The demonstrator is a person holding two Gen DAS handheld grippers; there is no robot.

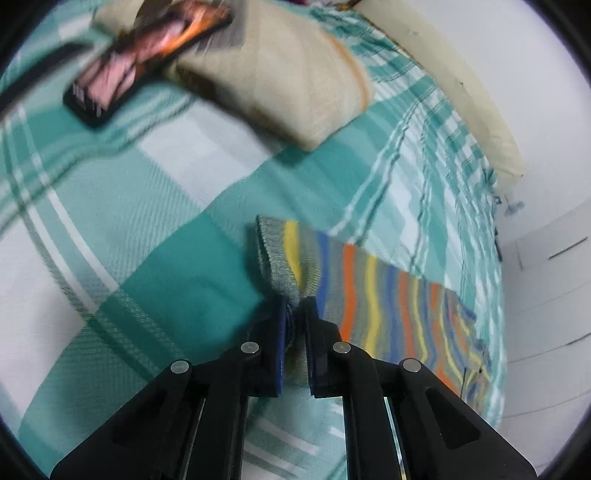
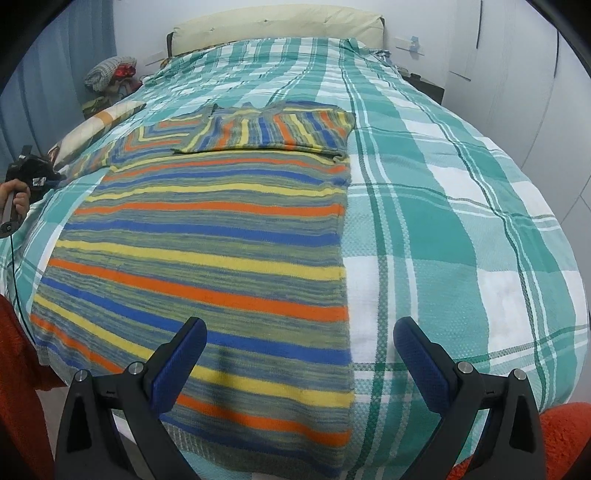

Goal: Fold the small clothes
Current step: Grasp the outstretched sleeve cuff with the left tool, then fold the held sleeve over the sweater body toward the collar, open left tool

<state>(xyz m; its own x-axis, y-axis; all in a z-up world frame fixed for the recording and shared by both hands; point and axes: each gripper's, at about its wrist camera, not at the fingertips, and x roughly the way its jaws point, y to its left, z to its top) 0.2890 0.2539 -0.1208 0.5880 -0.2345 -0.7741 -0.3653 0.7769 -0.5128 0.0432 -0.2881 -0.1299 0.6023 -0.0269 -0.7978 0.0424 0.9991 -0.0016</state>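
A knitted sweater (image 2: 207,236) with orange, yellow, blue and grey stripes lies flat on the teal plaid bedspread (image 2: 443,221). Its right sleeve (image 2: 273,133) is folded across the chest. The other sleeve (image 1: 369,295) stretches out sideways, and my left gripper (image 1: 295,306) is shut on its grey cuff, bunching the knit between the blue pads. In the right wrist view that gripper (image 2: 33,170) shows at the far left edge in a person's hand. My right gripper (image 2: 300,325) hangs open over the sweater's lower right corner, nothing between its fingers.
A beige pillow (image 1: 295,81) and a blurred flat black object (image 1: 140,62) with pink and orange on it lie beyond the cuff. A cream headboard (image 2: 277,33) ends the bed. Bundled clothes (image 2: 110,74) sit at the back left, white cupboards (image 2: 517,74) on the right, orange fleece (image 2: 18,369) at the near edge.
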